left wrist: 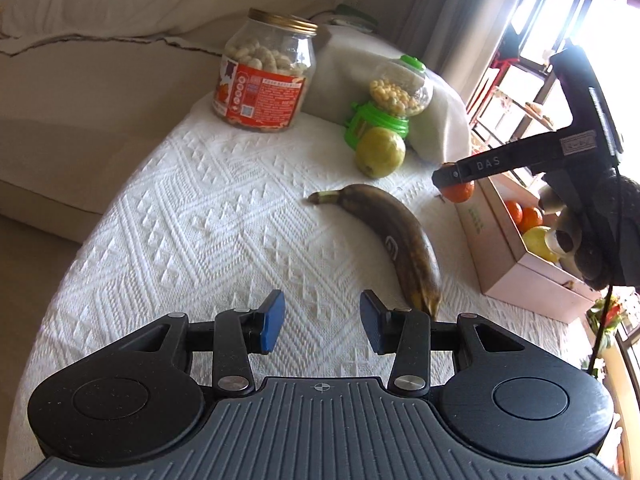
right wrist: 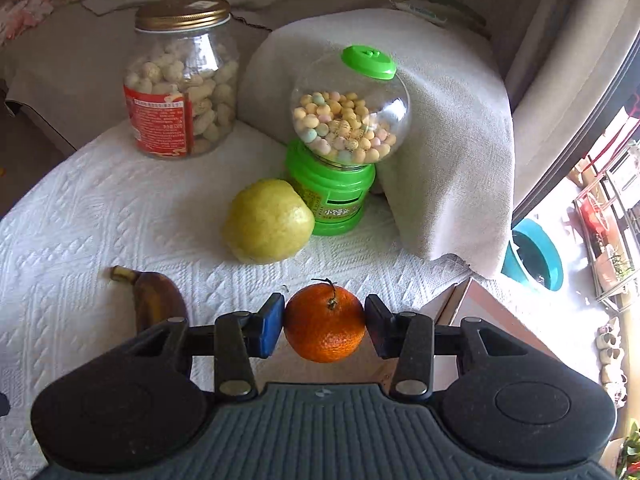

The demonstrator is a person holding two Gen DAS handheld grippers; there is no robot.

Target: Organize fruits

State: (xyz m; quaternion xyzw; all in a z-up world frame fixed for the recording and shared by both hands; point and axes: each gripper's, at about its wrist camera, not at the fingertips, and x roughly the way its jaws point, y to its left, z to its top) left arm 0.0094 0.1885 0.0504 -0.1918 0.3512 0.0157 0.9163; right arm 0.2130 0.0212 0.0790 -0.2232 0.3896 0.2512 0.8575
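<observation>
the right gripper (right wrist: 324, 326) pinches the orange (right wrist: 324, 323) only at its round sides, so it may slip and roll before reaching the box (left wrist: 496, 256) below it, while the left gripper (left wrist: 322, 322) waits wide and empty.

Black tongs (right wrist: 324, 328), blue pads (right wrist: 269, 330), silver screws

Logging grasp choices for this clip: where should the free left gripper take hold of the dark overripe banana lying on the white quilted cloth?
Probably across the middle of the dark overripe banana, coming down from above. It lies flat on the white quilted cloth, curved, its stem pointing away, with open cloth either side for the fingers. The left gripper is open and nearest its blossom end, which tapers and looks soft, so mid-body seems safer.
</observation>
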